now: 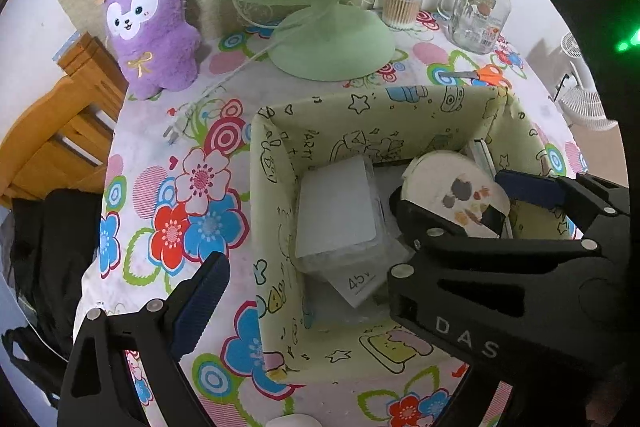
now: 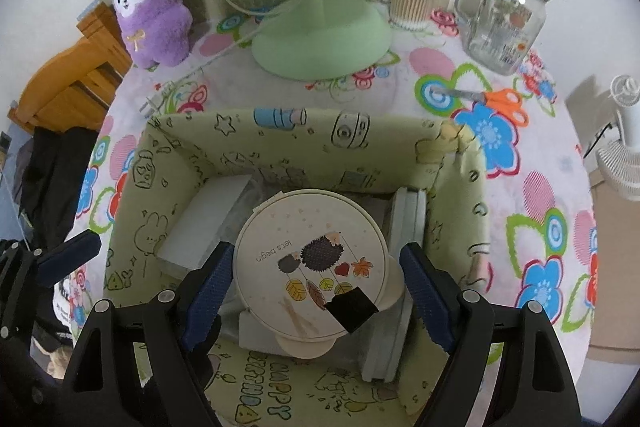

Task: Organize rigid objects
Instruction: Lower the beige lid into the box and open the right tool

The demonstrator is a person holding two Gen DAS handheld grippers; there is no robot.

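Fingers of my right gripper (image 2: 316,275) sit on either side of the round lidded container (image 2: 310,259) inside the fabric storage box (image 2: 280,131); whether they press it I cannot tell. My left gripper (image 1: 360,255) hangs spread wide and empty over the box's left wall. Within the box, a white rectangular case (image 1: 338,207) lies left of the container. Beyond the box stand the green fan (image 2: 316,39) and glass jar (image 2: 502,23); orange scissors (image 2: 500,103) lie near its far right corner.
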